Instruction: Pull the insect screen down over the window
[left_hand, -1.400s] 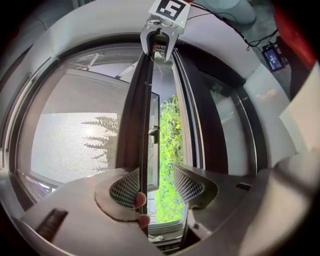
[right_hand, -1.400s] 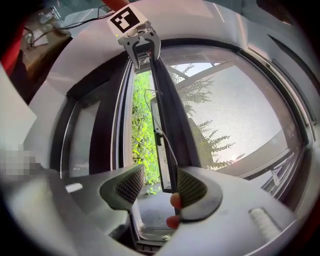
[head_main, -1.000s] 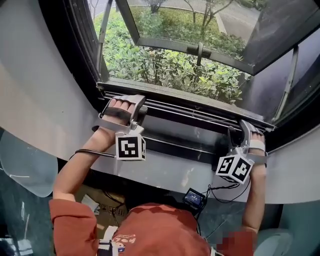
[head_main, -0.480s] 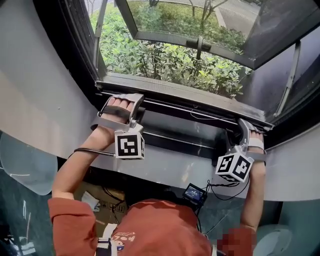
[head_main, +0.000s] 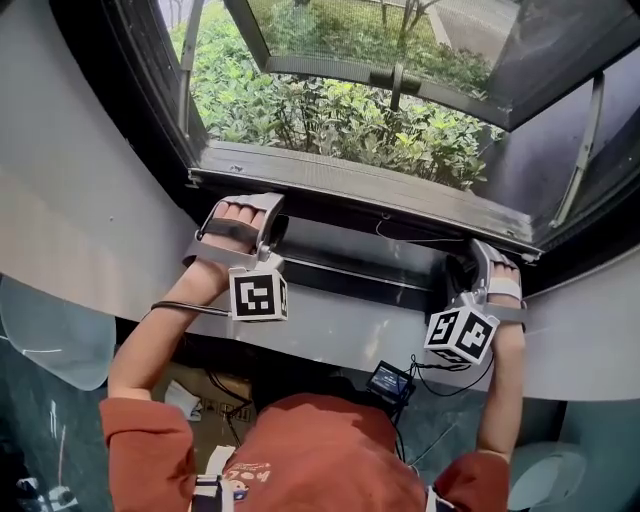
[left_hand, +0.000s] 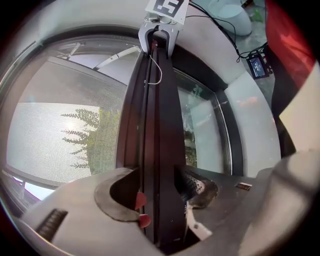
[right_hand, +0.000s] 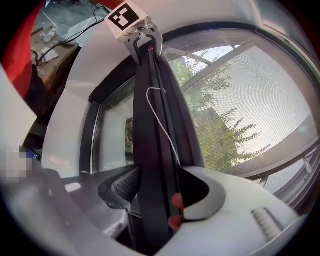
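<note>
The insect screen's dark bottom bar (head_main: 370, 208) runs across the window opening, with grey mesh (left_hand: 60, 130) above it. My left gripper (head_main: 268, 222) straddles the bar's left end, and the bar (left_hand: 157, 150) fills the gap between its pads. My right gripper (head_main: 468, 265) straddles the right end. Its jaws have just been opening, but the bar (right_hand: 155, 150) still sits between them and touches both pads. A thin white cord (right_hand: 160, 120) hangs along the bar. Each gripper view shows the other gripper at the bar's far end.
An outward-swung window sash with a handle (head_main: 400, 85) hangs beyond the mesh, over green shrubs (head_main: 300, 115). A fixed glass pane (left_hand: 200, 125) lies below the bar. A curved white wall (head_main: 330, 335) sits under the window. A small cabled device (head_main: 388, 380) is near the person's chest.
Both grippers have sunk a little together with the bar, so slightly more mesh shows above it. Neither hand has shifted along the bar.
</note>
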